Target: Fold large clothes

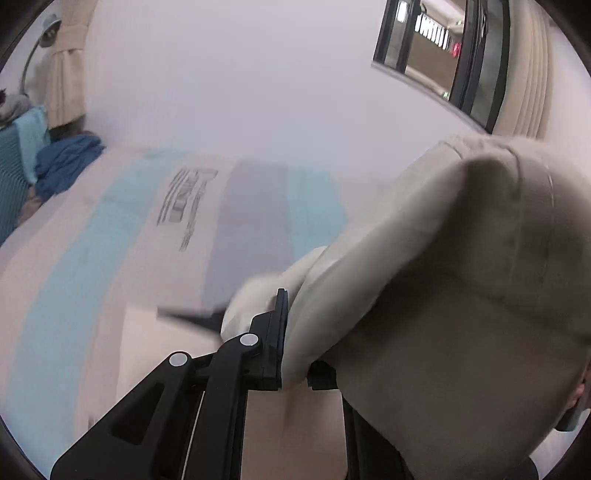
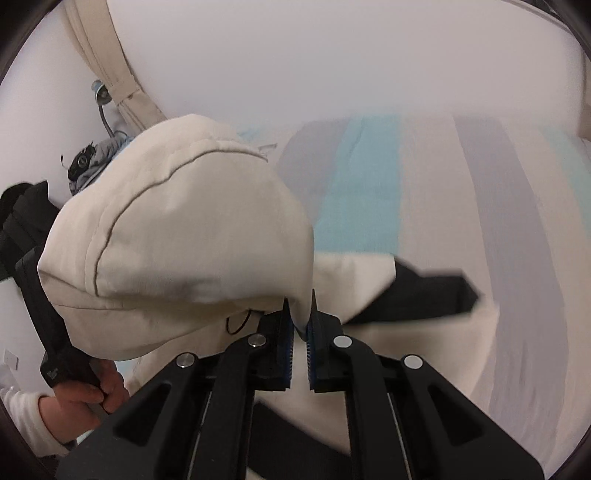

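A cream garment [image 1: 443, 266] with black parts hangs lifted above the striped bed [image 1: 122, 236]. In the left wrist view my left gripper [image 1: 295, 332] is shut on a fold of its cloth, which bulges over the right finger and hides it. In the right wrist view my right gripper [image 2: 300, 317] is shut on another edge of the same cream garment [image 2: 177, 236], whose bulk swells up to the left. A black strip [image 2: 424, 295] of the garment trails to the right below, blurred. The other tool, held by a hand [image 2: 88, 391], shows at lower left.
The bed carries a sheet with cream, blue and grey stripes [image 2: 362, 192]. A blue cloth [image 1: 66, 162] lies heaped at the bed's far left. A lamp [image 1: 48, 33] and curtains stand by the wall; a window [image 1: 439, 55] is at the upper right.
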A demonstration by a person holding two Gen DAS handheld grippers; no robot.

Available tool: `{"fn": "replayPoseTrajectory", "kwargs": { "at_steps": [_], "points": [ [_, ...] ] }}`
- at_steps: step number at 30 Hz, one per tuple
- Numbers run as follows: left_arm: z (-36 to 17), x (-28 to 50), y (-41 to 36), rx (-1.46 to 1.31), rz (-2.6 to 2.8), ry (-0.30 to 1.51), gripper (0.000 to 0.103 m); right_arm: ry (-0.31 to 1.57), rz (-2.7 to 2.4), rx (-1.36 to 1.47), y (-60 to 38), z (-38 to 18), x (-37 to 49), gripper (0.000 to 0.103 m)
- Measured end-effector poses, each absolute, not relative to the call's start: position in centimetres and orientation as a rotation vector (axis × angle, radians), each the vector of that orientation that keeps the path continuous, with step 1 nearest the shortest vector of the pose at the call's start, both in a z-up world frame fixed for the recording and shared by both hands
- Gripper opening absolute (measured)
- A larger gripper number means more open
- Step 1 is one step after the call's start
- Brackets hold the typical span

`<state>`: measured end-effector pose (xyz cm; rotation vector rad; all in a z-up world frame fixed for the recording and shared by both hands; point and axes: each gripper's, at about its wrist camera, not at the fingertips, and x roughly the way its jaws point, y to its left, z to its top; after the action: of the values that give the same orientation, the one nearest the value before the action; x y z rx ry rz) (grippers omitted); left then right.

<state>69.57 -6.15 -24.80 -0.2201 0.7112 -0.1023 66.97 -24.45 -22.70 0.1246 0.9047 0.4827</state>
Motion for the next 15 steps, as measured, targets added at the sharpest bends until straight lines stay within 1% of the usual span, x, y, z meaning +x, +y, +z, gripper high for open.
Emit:
{"fn": "replayPoseTrajectory", "kwargs": {
  "at_steps": [8,9,11,12,13,14,15],
  "points": [
    [-28.7,62.9,-7.2,-0.211,-0.022,0.834,0.007,0.941,0.447,0.081,-25.0,-26.2,59.8,0.005],
    [-28.8,62.0,-7.5,-0.196,-0.018,0.839,0.008,0.952,0.44,0.079,-25.2,-27.0,58.8,0.005],
    [-30.1,61.1,-8.0,-0.167,-0.001,0.867,0.015,0.969,0.427,0.065,-25.0,-27.8,57.7,0.005],
    [-31.2,61.3,-7.9,-0.141,0.013,0.893,0.032,0.985,0.42,0.072,-25.2,-28.5,57.3,0.005],
    [-31.5,60.5,-8.3,-0.111,0.045,0.919,0.065,1.006,0.418,0.08,-25.1,-28.9,57.0,0.008],
    [-31.7,59.9,-8.4,-0.086,0.079,0.924,0.079,1.014,0.404,0.075,-25.2,-29.2,56.6,0.008],
    [-31.7,59.0,-8.6,-0.058,0.107,0.913,0.084,1.01,0.381,0.062,-25.5,-29.4,55.8,0.014]
  ]
}}
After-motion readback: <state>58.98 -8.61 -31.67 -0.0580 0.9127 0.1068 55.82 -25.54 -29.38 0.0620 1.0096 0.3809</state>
